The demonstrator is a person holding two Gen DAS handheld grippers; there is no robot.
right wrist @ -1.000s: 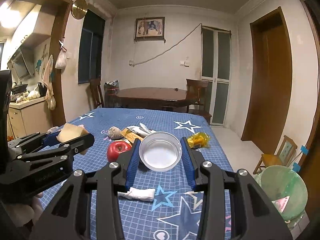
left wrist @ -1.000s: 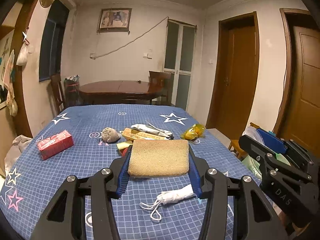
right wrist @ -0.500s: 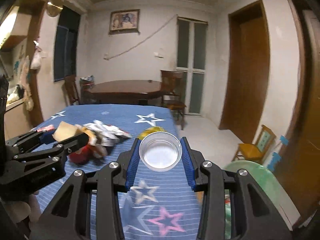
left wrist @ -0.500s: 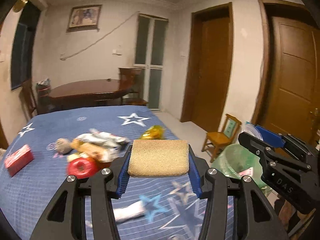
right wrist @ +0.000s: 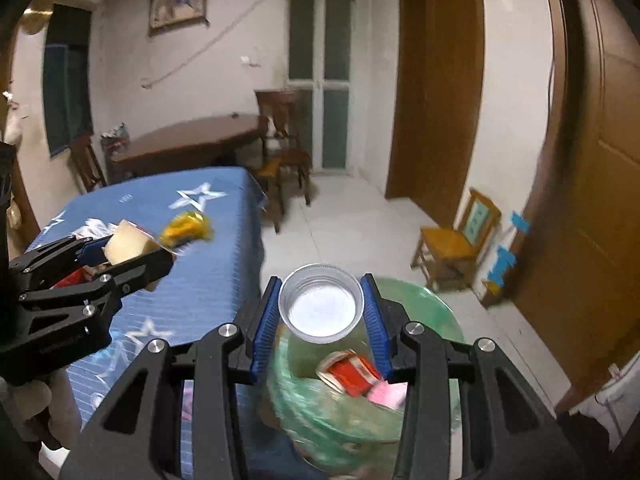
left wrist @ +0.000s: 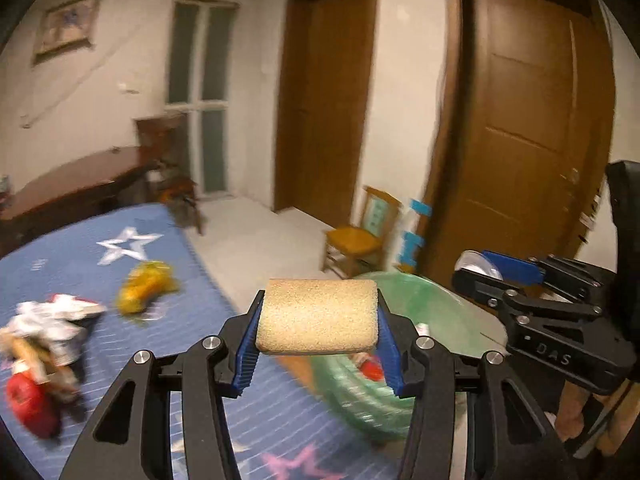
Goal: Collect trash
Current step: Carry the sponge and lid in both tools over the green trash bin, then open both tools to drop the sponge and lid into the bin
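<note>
Both views swung off the worktop (right wrist: 224,240) within the last second, toward the green-lined bin (right wrist: 436,308) beside it. Left gripper (left wrist: 318,332) fingers closed on sponge (left wrist: 318,318), short of the rim. Right gripper (right wrist: 322,308) fingers clamped on plastic cup (right wrist: 321,304), above the bin mouth. Likely stage: drop imminent. More litter left on worktop.

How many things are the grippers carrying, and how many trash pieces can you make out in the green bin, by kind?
Sponge, in left gripper: 1
Clear cup, in right gripper: 1
Red packet in bin: 1
Pink wrapper in bin: 1
Total: 4; anything deeper in the bin is blurred.
</note>
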